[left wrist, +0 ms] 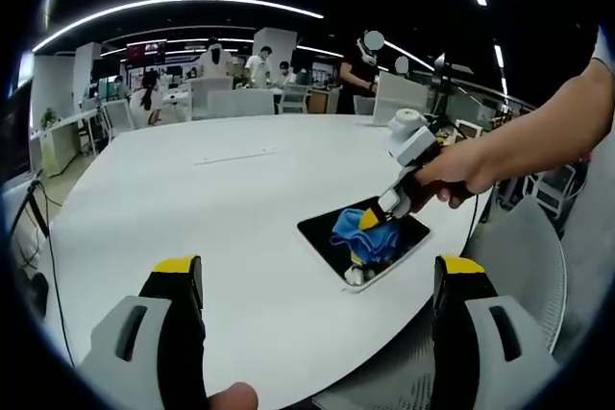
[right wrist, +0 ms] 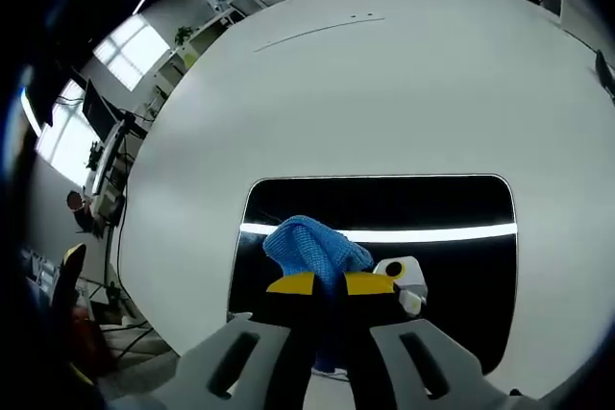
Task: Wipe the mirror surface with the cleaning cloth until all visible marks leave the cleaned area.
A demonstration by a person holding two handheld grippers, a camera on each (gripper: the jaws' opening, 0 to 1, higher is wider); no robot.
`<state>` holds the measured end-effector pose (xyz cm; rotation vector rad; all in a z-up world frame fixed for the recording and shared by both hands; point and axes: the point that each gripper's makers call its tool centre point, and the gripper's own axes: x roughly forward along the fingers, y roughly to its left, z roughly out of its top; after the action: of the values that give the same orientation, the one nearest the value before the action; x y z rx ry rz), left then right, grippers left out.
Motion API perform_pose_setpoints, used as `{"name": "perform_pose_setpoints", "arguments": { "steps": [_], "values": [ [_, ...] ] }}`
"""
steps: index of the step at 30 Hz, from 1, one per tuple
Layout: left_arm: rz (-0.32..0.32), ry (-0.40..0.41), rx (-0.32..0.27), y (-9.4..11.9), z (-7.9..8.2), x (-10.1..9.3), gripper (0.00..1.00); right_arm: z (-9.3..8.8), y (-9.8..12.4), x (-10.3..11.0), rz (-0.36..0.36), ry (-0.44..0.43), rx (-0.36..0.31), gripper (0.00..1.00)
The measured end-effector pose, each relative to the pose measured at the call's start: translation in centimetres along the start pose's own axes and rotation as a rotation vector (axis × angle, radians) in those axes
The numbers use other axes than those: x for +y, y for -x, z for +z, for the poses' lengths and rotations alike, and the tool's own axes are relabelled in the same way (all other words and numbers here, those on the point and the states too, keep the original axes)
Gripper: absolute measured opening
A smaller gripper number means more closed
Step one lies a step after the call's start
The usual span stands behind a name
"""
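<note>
Right gripper view shows our right hand-held gripper (right wrist: 329, 287) clamped on the blue cloth (right wrist: 312, 245), pressing it onto the mirror (right wrist: 432, 208) near the table (right wrist: 384, 84) edge to wipe, while our left hand-held gripper (left wrist: 317, 280) hangs wide, clear of it.

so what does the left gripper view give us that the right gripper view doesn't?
Left gripper view alone: the left hand-held gripper open above the round white table, a person's hand holding the right hand-held gripper from outside, and office desks with people behind. Right gripper view alone: a close look down at the ceiling light strip reflected in the glass, with the right hand-held gripper's jaws shut on the cloth. Both: the dark rectangular mirror and blue cleaning cloth pressed on it.
</note>
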<state>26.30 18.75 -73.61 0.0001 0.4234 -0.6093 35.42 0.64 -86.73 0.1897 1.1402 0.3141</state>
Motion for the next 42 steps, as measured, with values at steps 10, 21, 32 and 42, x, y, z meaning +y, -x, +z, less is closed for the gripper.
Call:
{"name": "perform_pose_setpoints", "arguments": {
  "steps": [10,21,32,42],
  "values": [
    [0.006,-0.003,-0.003,0.2,-0.1,-0.4,0.99,-0.4,0.7,-1.1,-0.004,0.001,-0.005,0.03],
    [0.007,-0.009,-0.004,0.6,-0.2,-1.0,0.99,-0.7,1.2,-2.4,-0.007,-0.016,-0.012,0.03],
    [0.011,-0.008,0.005,0.9,-0.7,-1.4,0.99,-1.0,2.0,-3.6,-0.016,-0.008,-0.011,0.03],
    [0.015,0.001,0.007,0.7,-0.8,-1.4,0.99,-0.7,2.4,-5.8,-0.032,-0.013,-0.01,0.03]
  ]
}}
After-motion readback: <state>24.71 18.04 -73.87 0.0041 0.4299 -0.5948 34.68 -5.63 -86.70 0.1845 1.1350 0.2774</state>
